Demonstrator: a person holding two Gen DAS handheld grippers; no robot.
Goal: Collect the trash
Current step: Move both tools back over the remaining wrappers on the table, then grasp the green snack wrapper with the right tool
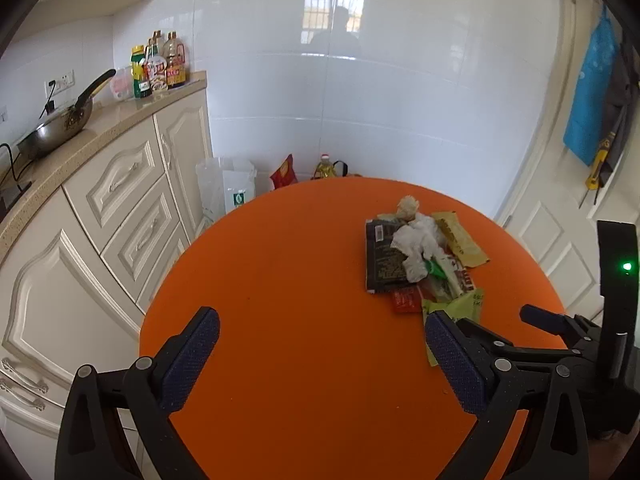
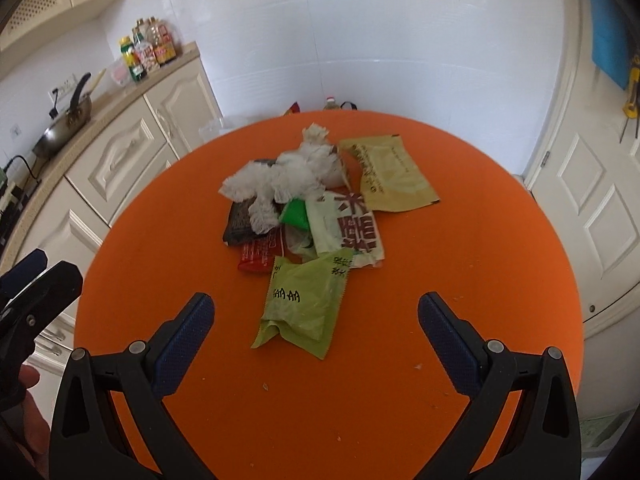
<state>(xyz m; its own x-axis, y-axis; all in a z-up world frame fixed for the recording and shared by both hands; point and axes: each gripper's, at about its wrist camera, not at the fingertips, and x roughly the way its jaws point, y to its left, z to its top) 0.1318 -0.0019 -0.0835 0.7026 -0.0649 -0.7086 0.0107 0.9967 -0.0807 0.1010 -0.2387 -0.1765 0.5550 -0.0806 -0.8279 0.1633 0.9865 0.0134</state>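
A pile of trash lies on a round orange table (image 2: 460, 248): crumpled white tissue (image 2: 280, 180), a light green wrapper (image 2: 304, 304) nearest me, a tan packet (image 2: 388, 172), a white wrapper with brown print (image 2: 352, 224), a red sachet (image 2: 258, 254) and a dark packet (image 2: 240, 220). My right gripper (image 2: 314, 320) is open and empty, with the green wrapper between its fingers. My left gripper (image 1: 320, 340) is open and empty over bare table, left of the pile (image 1: 420, 256). The right gripper (image 1: 544, 320) shows at the right edge of the left wrist view.
Cream kitchen cabinets (image 1: 120, 208) with a countertop, a wok (image 1: 56, 128) and sauce bottles (image 1: 160, 64) stand to the left. A white plastic bag (image 1: 228, 188), a red bag and an oil bottle stand on the floor behind the table. A white door (image 2: 600, 200) is to the right.
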